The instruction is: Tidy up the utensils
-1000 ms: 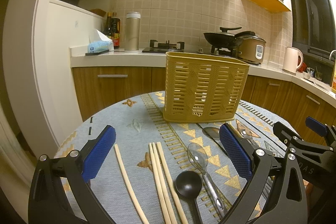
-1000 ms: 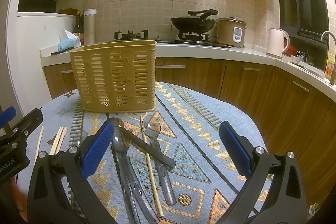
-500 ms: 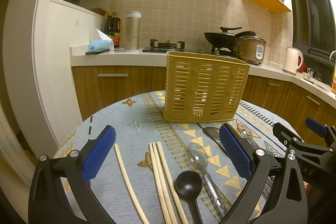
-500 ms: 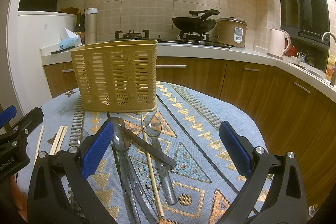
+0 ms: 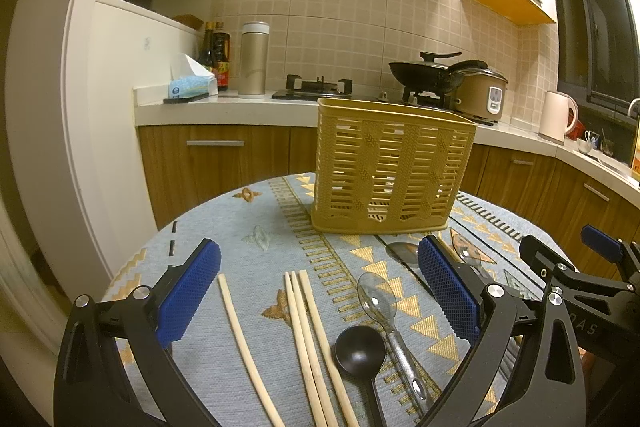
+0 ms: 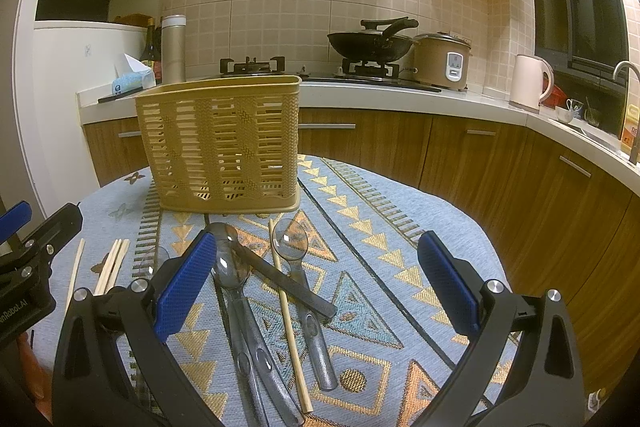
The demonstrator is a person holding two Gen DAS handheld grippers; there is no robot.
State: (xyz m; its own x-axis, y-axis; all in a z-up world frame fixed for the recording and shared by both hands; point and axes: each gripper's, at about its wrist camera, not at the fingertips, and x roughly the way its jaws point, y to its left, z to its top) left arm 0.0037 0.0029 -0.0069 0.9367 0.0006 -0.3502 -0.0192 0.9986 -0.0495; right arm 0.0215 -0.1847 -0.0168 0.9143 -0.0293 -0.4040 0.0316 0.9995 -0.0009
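A tan slotted utensil basket stands upright at the far middle of the round table; it also shows in the right wrist view. My left gripper is open and empty above several pale chopsticks, a lone chopstick, a black spoon and a clear spoon. My right gripper is open and empty above clear spoons, a black-handled spoon and one chopstick lying crossed.
The table wears a blue-grey patterned cloth. Wooden kitchen cabinets curve behind and to the right. The counter holds a wok, a rice cooker and a kettle. A white wall column stands at the left.
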